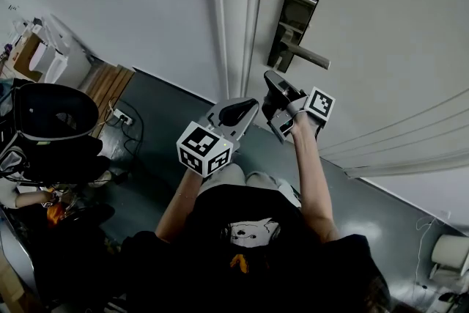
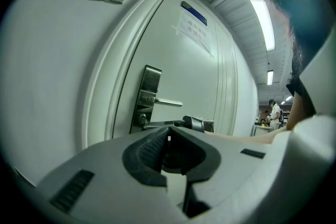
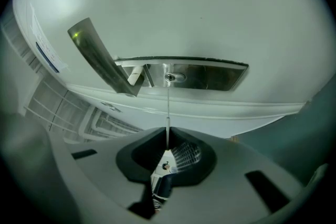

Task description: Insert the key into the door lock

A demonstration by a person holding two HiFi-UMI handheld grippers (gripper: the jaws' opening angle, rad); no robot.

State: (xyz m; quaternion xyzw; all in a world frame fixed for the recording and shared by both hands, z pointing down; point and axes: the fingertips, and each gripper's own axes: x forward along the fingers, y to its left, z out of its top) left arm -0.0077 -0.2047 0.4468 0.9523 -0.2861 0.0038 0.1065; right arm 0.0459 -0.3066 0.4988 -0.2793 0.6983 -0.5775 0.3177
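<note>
- My right gripper (image 3: 167, 139) has its jaws clenched on the key (image 3: 167, 113). They pinch it by the head, and the thin blade stands out straight in front.
- The key is in the air in front of the door (image 1: 381, 11). Its blade points at the keyhole (image 3: 170, 77) in the metal lock plate (image 3: 210, 75), just beside the lever handle (image 3: 100, 55).
- The tip looks to be at the mouth of the keyhole. I cannot tell whether it has already gone in.
- My left gripper (image 2: 168, 136) has its jaws pressed together with nothing between them. It waits low beside the right one and touches neither the door nor the lock.
- I judge the key to be light, stiff and smooth metal. It should not bend, but it can turn or slip between the jaws if the tip catches on the edge of the keyhole.
- The good place to hold it is the flat head, with the whole blade free, as it is held now.
- The next push should be slow and straight along the blade, because a small tilt could jam it.
</note>
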